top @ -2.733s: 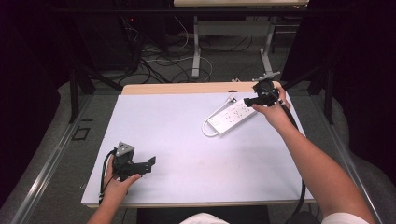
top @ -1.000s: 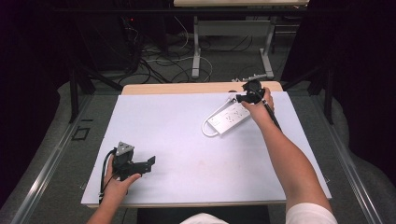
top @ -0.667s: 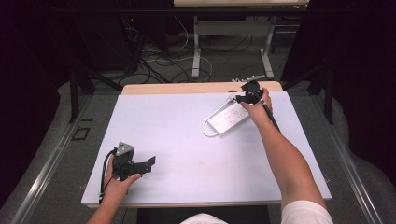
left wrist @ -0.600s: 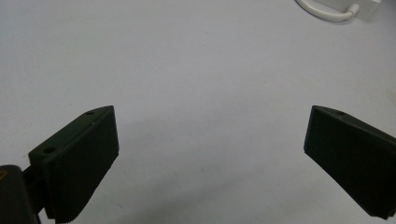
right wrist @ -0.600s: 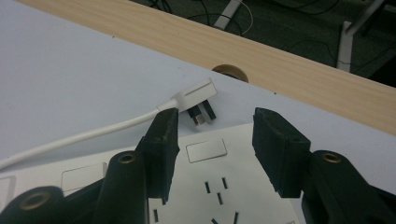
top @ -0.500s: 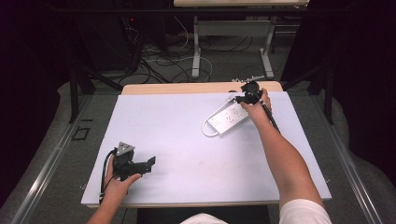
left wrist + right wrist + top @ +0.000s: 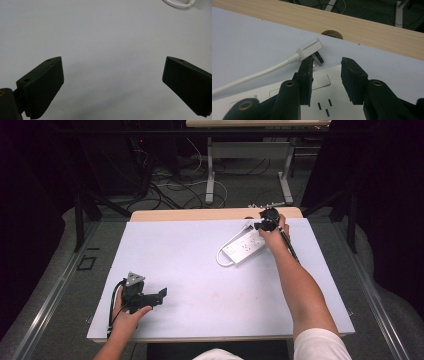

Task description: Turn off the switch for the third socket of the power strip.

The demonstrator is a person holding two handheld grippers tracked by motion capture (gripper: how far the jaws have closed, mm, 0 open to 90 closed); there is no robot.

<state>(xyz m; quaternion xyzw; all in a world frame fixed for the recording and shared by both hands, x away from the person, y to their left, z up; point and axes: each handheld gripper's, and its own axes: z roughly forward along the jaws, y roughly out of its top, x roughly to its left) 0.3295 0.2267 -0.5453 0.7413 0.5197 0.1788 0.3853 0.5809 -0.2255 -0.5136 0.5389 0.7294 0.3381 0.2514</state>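
High view: tabletop point(image 7: 200, 270), covered by a pale sheet, with a bare wooden strip along the far edge. Power strip point(image 7: 244, 247) lies flat at the far right, its white cord point(image 7: 222, 260) looping out toward the middle. Right tool point(image 7: 261, 224) sits over the strip's far end. Left tool point(image 7: 159, 296) rests near the front left edge, well apart from the strip.

Right gripper view: plug point(image 7: 310, 50) lies on the sheet just past the strip's end, touching or nearly touching one jaw's tip. Jaws stand narrow and have just been closing; nothing is pinched between them, only the strip's face point(image 7: 324, 97) below.

Left gripper view: jaws wide, nothing between them.

Assessment: strip is a rigid, smooth plastic body, light, liable to slide on the sheet if pushed. Cord is pliant and will trail. Plug is small and hard; best taken across its flat sides, not by the cord.
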